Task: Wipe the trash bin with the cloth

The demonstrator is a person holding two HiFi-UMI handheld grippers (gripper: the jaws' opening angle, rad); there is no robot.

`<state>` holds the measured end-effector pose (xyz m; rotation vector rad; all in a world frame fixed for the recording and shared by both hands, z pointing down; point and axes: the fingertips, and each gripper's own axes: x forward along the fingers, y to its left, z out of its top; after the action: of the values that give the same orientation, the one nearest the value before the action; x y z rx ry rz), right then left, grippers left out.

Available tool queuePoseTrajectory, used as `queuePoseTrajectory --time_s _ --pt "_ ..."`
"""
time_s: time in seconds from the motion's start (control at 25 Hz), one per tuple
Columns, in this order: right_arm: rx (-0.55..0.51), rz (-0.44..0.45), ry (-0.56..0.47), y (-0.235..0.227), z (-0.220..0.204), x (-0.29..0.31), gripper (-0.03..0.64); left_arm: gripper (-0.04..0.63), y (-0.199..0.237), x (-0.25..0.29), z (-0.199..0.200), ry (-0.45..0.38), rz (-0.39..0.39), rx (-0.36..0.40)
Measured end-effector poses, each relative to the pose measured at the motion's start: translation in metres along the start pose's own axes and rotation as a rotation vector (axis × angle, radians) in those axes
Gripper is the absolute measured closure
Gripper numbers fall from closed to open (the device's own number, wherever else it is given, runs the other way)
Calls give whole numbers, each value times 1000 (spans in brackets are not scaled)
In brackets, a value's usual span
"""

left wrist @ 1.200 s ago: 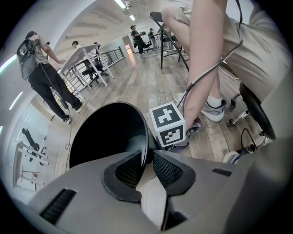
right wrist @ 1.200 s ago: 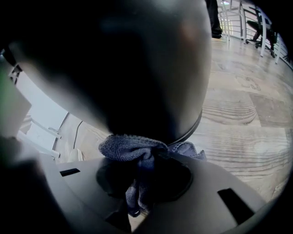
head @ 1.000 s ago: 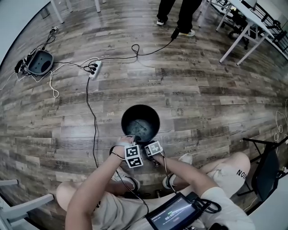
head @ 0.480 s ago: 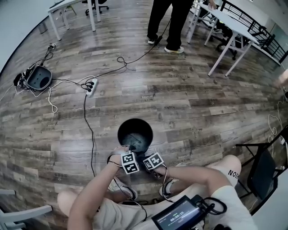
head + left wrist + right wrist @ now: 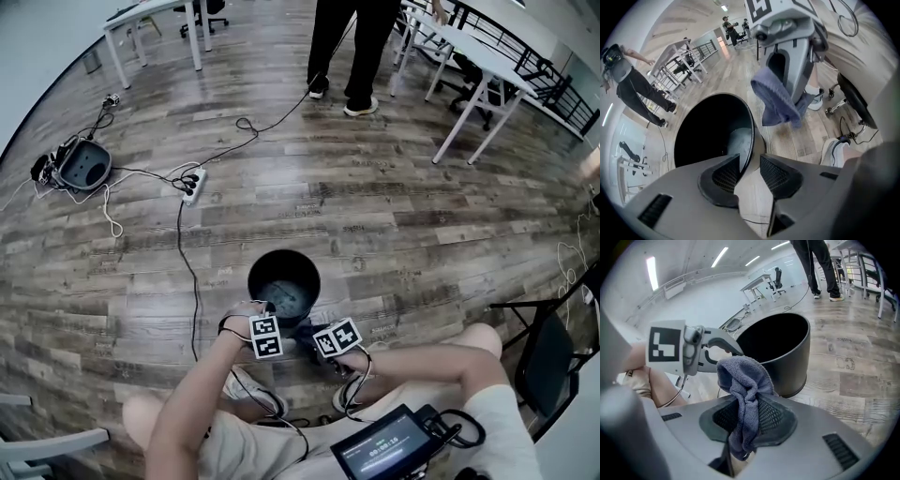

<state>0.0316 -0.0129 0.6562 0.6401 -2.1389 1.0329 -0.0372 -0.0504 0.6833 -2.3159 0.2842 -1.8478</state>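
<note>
right gripper (image 5: 746,420) clamped on bunched cloth (image 5: 740,380), lower centre of its view. left gripper (image 5: 746,173) pinches near rim of trash bin (image 5: 314,274), frame centre. judgement: cloth soft, light, floppy; bin stiff, light, tippy, so hold the rim.

I take this for a big open office or lab hall. A grey wood-look plank floor (image 5: 422,234) runs everywhere around me. White-legged tables (image 5: 141,11) stand at 11 o'clock, with more at 1 o'clock and a wheeled office chair (image 5: 211,7) behind the first. A black railing (image 5: 525,42) runs at 2 o'clock. A power strip (image 5: 194,185) and loose cables (image 5: 246,125) lie on the boards at 10 o'clock. Long strip lights (image 5: 650,273) cross the white ceiling. Another person (image 5: 352,47) stands at 12 o'clock.
</note>
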Motion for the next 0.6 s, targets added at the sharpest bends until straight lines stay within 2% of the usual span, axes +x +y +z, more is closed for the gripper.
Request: queuePoseTrajectory --time_s 0.28,0.44,0.6 --pt "46 36 -54 23 15 -25 537 465 5 11 -8 30 71 43" --pt "65 62 -97 34 27 -35 537 465 5 12 -8 43 66 35" --pt "45 60 -135 39 41 -44 537 459 5 12 -7 44 44 -15"
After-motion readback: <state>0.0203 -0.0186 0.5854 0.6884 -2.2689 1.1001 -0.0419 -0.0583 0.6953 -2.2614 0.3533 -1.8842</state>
